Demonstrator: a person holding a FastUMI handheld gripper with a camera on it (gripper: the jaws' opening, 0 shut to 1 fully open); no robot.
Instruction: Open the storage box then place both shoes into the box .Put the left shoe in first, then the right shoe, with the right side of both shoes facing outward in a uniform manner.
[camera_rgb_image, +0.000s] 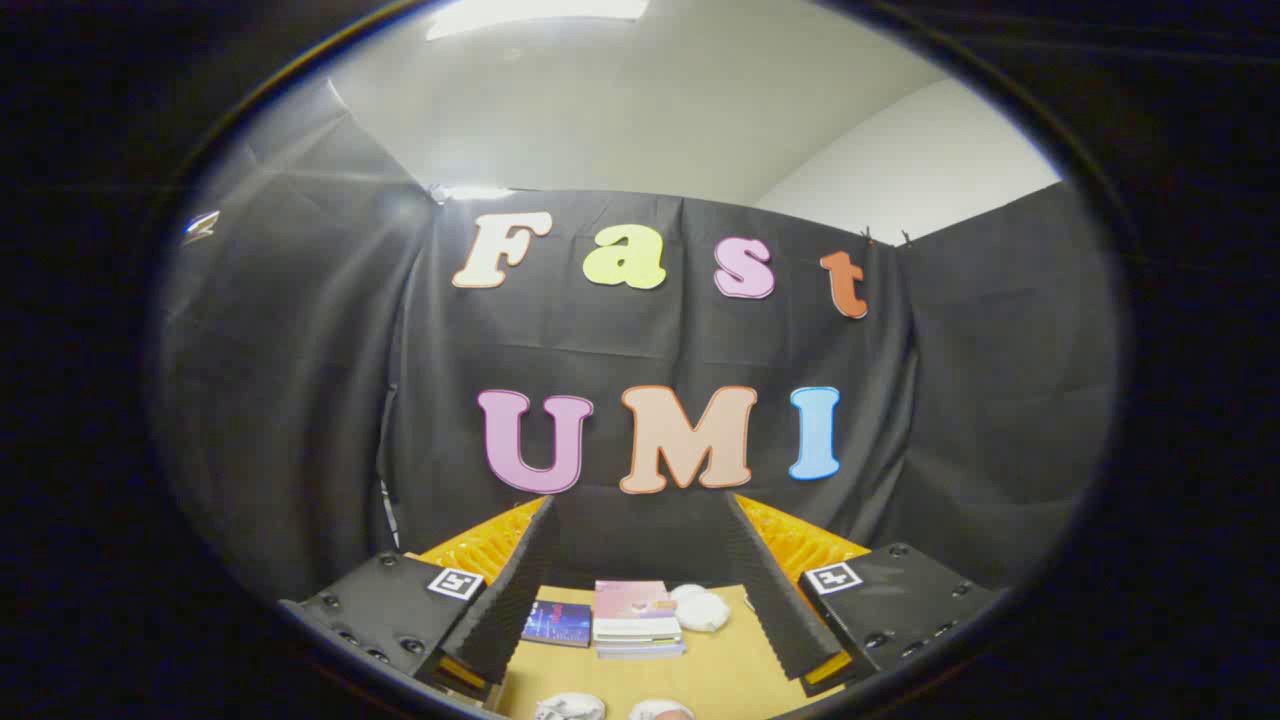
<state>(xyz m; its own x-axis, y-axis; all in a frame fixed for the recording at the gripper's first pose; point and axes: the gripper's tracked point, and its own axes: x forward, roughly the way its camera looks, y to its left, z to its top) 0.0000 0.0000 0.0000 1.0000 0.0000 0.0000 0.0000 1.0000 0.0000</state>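
Tool (640, 570) is wide open, nothing held, both fingers spread and hanging above the counter (720, 670), aimed level at the booth wall rather than down at the work. So the job looks barely started to me.

Both shoes sit right under the fingers at the near lip of the counter: one pale toe (570, 707) and a second one (662, 710) just beside it. Only slivers show, so I can't tell which is left and which is right. The orange ribbed thing (800, 540) behind both fingers could be the storage box, but I honestly can't say, and I see no lid or latch from here.

Since opening the box comes first, I'd tilt the tool down and get the box properly in sight before touching any shoe. Find the lid edge, come in with the fingers still spread, pinch only once both sit either side of it. Then sort out which shoe is the left one before grabbing.

Other stuff: a stack of books (637, 620) sits mid-counter just ahead of the fingers, a dark book (556, 622) beside it, and a white rounded lump (700, 608) on the other side. Those lie between the shoes and the orange thing, so carrying a shoe low across could clip the stack. Lift high first.
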